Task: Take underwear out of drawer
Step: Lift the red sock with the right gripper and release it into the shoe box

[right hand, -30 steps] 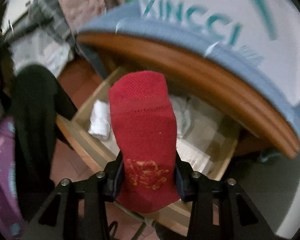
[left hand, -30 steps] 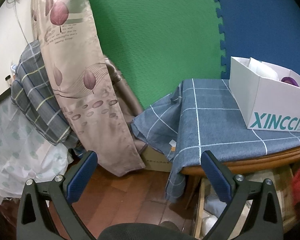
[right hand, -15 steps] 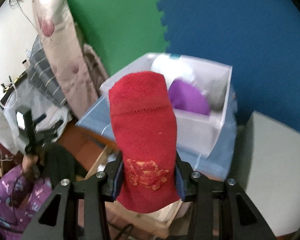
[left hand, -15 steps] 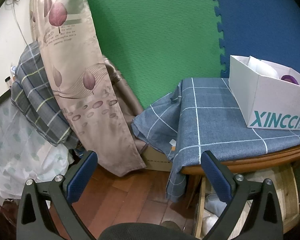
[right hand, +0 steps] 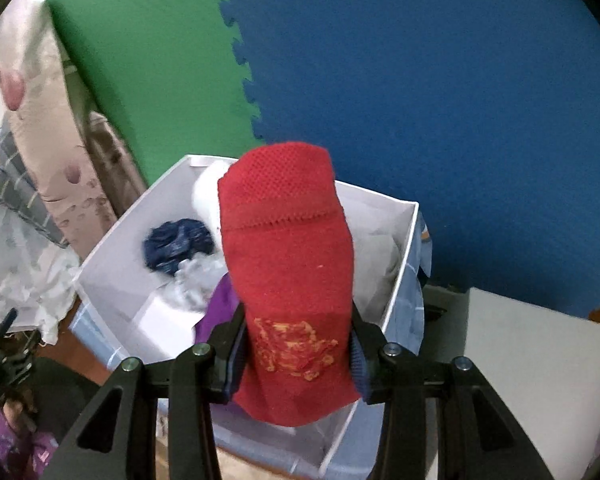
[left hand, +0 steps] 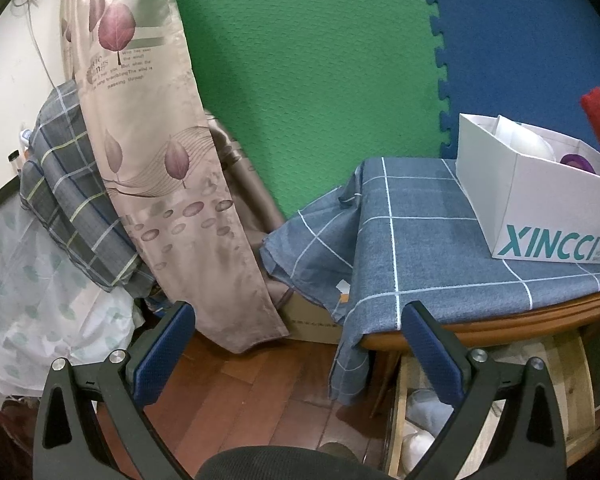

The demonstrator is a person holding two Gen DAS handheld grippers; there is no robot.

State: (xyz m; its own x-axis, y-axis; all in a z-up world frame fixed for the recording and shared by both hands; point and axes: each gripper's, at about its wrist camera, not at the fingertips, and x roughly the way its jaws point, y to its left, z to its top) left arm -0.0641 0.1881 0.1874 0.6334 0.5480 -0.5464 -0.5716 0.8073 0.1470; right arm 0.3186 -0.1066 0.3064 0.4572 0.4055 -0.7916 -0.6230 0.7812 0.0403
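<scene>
My right gripper (right hand: 297,354) is shut on a folded red underwear (right hand: 288,264) with a gold emblem. It holds the garment above the white XINCCI box (right hand: 116,280), which contains dark blue (right hand: 178,246), purple (right hand: 216,312) and pale garments. In the left wrist view the red underwear (left hand: 598,110) shows above the box (left hand: 540,216) at the right edge. The box stands on a table with a blue checked cloth (left hand: 428,248). Under the table the wooden drawer (left hand: 398,400) is pulled out with pale clothes inside. My left gripper (left hand: 298,320) hangs open over the wooden floor, left of the drawer.
Green and blue foam mats (left hand: 300,80) cover the wall behind the table. A beige leaf-print curtain (left hand: 148,160), plaid bedding (left hand: 68,200) and a cardboard box (left hand: 312,324) crowd the left. A white cabinet (right hand: 532,380) stands right of the table. A purple sleeve (right hand: 4,440) shows lower left.
The right gripper rose from the open drawer with the red underwear and moved over the white box on the table. The left gripper stayed in place and open.
</scene>
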